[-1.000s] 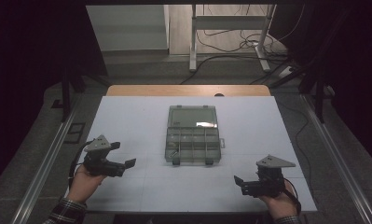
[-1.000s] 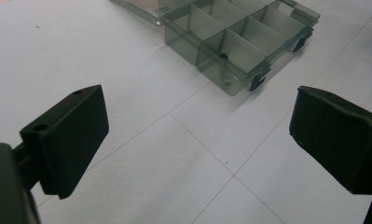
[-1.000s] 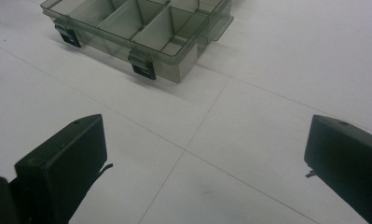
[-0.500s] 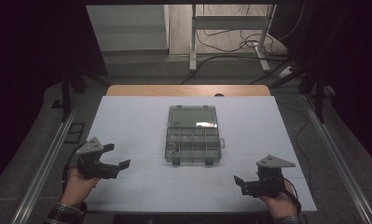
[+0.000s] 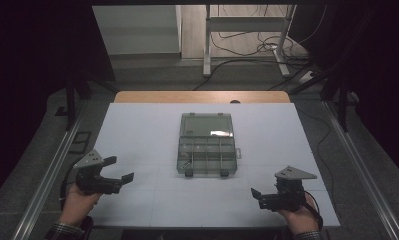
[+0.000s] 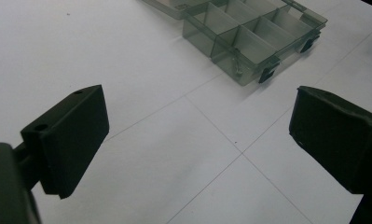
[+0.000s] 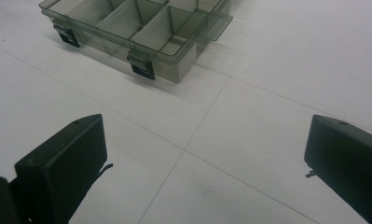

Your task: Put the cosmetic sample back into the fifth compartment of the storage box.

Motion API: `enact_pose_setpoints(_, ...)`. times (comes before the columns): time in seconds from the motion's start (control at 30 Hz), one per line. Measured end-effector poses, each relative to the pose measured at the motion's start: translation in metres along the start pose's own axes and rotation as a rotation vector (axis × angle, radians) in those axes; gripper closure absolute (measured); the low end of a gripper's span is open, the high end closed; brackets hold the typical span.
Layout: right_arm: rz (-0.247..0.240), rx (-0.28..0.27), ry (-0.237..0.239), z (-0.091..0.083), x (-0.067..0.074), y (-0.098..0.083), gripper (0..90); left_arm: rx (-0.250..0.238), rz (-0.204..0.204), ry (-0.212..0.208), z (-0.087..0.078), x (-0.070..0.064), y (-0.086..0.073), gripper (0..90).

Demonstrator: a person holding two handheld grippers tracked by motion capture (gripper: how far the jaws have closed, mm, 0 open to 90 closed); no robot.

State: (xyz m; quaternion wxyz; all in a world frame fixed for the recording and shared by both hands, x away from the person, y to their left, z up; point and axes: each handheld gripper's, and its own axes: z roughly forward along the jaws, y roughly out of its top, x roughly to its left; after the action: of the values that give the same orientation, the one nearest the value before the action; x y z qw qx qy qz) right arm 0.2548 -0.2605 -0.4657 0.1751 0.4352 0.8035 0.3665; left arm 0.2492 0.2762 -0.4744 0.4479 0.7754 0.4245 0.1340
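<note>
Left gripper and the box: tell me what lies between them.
Nothing: the high view and the left gripper view show bare white table between the open left gripper and the clear compartment box.

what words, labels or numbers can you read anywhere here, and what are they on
None: no readable text in any view.
Clear compartment box: no label, brand or number on its walls, open lid or latches.
White table sheet: thin grid lines only, no print.
Left tool and right tool: plain black jaws, no markings.
Grey plates on top of the tools: blank as far as the high view shows.
</note>
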Motion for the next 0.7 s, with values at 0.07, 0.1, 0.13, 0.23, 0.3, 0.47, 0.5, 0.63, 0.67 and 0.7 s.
enact_pose_setpoints(0.07,0.0,0.0,0.0,0.0,0.0,0.0,0.0,-0.001,-0.001,0.001,-0.001,0.0,-0.001,5.4)
enact_pose_setpoints(0.1,0.0,0.0,0.0,0.0,0.0,0.0,0.0,-0.002,-0.004,0.002,-0.001,0.0,-0.001,5.4)
enact_pose_setpoints(0.13,0.0,0.0,0.0,0.0,0.0,0.0,0.0,-0.002,-0.004,0.002,-0.002,0.0,-0.002,5.4)
enact_pose_setpoints(0.23,0.001,0.0,-0.001,0.0,0.0,0.0,0.0,-0.004,-0.008,0.005,-0.004,0.001,-0.003,5.4)
enact_pose_setpoints(0.3,0.001,0.0,-0.001,0.0,0.0,0.0,0.0,-0.006,-0.01,0.007,-0.005,0.001,-0.005,5.4)
enact_pose_setpoints(0.47,0.0,0.001,-0.001,0.0,0.0,0.0,0.0,-0.011,-0.02,0.01,-0.009,0.002,-0.008,5.4)
enact_pose_setpoints(0.5,0.0,0.0,-0.002,0.0,0.0,0.0,0.0,-0.011,-0.021,0.011,-0.01,0.003,-0.008,5.5)
enact_pose_setpoints(0.63,0.001,0.0,-0.002,0.0,0.0,0.0,0.0,-0.012,-0.03,0.014,-0.013,0.004,-0.011,5.4)
enact_pose_setpoints(0.67,0.001,0.0,-0.002,0.0,0.0,0.0,0.0,-0.013,-0.032,0.015,-0.014,0.004,-0.012,5.4)
enact_pose_setpoints(0.7,0.001,0.0,-0.003,0.0,0.0,0.0,0.0,-0.015,-0.035,0.016,-0.014,0.005,-0.012,5.4)
